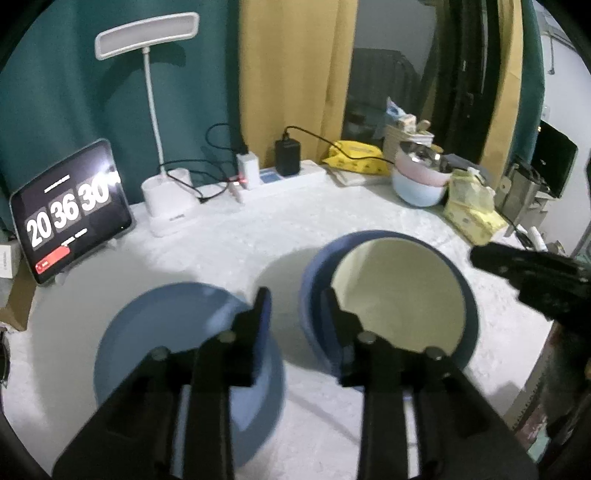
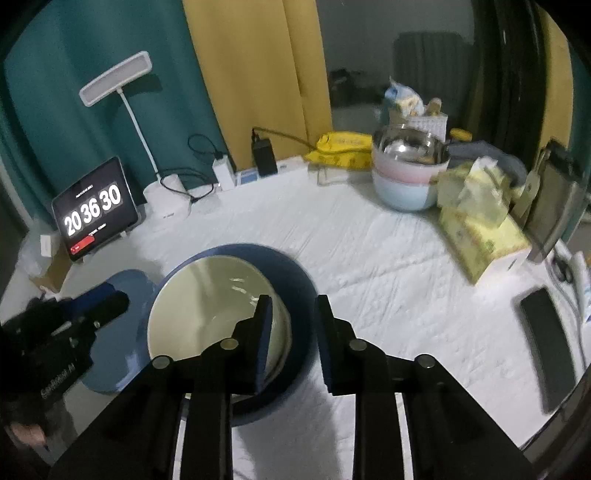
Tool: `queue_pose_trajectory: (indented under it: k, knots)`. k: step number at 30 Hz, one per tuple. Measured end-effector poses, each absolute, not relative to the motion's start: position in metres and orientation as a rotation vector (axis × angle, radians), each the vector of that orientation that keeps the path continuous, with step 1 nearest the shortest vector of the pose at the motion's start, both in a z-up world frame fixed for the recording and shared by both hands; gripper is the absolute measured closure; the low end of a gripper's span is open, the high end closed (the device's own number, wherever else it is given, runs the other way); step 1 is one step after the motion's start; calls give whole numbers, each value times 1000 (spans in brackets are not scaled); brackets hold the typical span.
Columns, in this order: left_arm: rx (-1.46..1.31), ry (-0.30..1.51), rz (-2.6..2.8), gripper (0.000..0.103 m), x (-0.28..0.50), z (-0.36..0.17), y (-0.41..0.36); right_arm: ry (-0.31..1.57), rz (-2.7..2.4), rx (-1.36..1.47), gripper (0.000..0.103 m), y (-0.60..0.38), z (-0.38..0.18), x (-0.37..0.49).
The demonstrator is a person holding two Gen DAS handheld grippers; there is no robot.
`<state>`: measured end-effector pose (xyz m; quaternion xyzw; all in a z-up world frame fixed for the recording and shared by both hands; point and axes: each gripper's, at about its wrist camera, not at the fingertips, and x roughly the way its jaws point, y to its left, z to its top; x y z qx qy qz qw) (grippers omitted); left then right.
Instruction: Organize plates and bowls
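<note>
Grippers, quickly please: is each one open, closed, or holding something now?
Left gripper: open, holding nothing.
Right gripper: open, holding nothing; one finger over the bowl.

From my seat, the white cloth-covered table [image 2: 369, 251] fills the view. At ten o'clock a dark tablet [image 2: 94, 210] propped upright shows big white clock digits. Just right of it stands a white desk lamp with a flat bar head [image 1: 147, 35]. At twelve o'clock I see a white power strip [image 1: 280, 177] carrying a black charger [image 1: 287, 155]. A yellow tissue pack [image 2: 480, 229] lies at two o'clock, a black phone [image 2: 550, 347] at four.
</note>
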<state>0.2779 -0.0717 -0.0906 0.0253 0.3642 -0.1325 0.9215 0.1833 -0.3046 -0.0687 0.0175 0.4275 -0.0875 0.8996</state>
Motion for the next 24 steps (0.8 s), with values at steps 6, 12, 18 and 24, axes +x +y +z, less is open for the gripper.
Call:
queue_pose_trajectory:
  k: [6, 12, 18, 24]
  knots:
    - [19, 797, -298, 58, 288, -107, -64, 878, -184, 57, 61, -324, -75, 180]
    - [-30, 859, -305, 58, 297, -122, -64, 905, -150, 110, 55, -336, -92, 183]
    - [-10, 888, -307, 58, 302, -132, -70, 934, -140, 105, 46, -338, -104, 188]
    - [-21, 902, -322, 58, 307, -136, -71, 991, -151, 132, 42, -347, -121, 192]
